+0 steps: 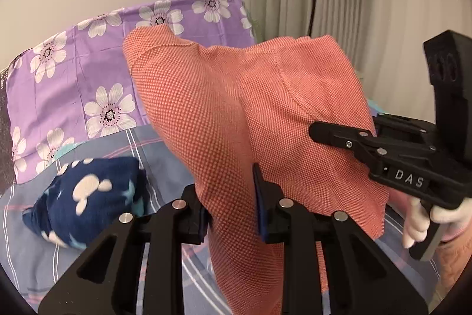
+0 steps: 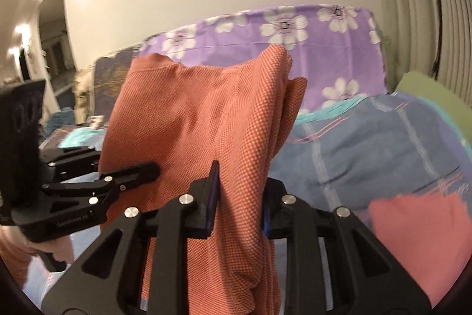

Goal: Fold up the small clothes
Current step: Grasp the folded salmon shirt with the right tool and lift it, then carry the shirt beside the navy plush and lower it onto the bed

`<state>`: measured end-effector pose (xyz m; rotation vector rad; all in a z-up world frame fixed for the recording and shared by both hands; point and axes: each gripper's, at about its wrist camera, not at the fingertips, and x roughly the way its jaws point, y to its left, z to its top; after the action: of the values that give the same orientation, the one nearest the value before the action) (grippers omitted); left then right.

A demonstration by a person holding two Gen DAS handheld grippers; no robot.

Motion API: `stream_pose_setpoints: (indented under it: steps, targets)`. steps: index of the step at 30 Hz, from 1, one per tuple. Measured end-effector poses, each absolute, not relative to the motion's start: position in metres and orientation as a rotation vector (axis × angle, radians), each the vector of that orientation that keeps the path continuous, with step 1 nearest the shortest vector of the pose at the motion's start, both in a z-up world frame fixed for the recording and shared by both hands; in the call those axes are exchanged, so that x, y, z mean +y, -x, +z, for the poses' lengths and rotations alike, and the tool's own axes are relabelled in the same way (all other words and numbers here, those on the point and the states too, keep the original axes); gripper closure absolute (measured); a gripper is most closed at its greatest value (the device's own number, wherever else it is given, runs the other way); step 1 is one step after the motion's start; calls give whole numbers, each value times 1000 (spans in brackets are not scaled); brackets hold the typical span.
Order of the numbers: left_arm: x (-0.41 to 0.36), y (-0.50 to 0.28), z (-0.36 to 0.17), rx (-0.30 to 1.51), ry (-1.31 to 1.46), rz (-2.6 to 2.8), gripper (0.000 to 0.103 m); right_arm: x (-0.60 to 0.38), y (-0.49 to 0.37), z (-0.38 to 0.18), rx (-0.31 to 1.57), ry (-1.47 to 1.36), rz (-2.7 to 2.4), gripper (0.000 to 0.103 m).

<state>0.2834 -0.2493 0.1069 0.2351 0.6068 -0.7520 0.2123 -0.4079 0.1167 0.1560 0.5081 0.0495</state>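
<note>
A: Nearest the lens, the left gripper (image 1: 233, 207) has its black fingers closed on a salmon-orange waffle-knit garment (image 1: 236, 108), lifted above the bed.

B: And the right gripper (image 2: 240, 197)?

A: Pinching a hanging fold of the same cloth, which blocks much of the purple flowered sheet (image 1: 73, 73) behind.

B: Anything else?

A: A navy bundle with white blotches (image 1: 85, 197) on the blue-grey checked blanket (image 2: 368, 143); another reddish cloth (image 2: 419, 238) lower right, blurred.

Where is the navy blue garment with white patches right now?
Left wrist view, lower left: the navy blue garment with white patches lies bunched on the grey-blue plaid bedsheet.
</note>
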Motion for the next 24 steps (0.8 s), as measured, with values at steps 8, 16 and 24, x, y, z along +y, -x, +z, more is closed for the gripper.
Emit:
stream_pose_setpoints:
  steps: [8, 16, 24]
  targets:
    - [-282, -354, 74, 693, -153, -700, 77, -447, -298, 81, 543, -244, -47, 80]
    - [-271, -389, -2, 792, -155, -545, 50, -480, -347, 11, 681, -389, -207, 59]
    - [-267, -354, -74, 856, -339, -599, 50, -452, -318, -69, 852, -316, -167, 61]
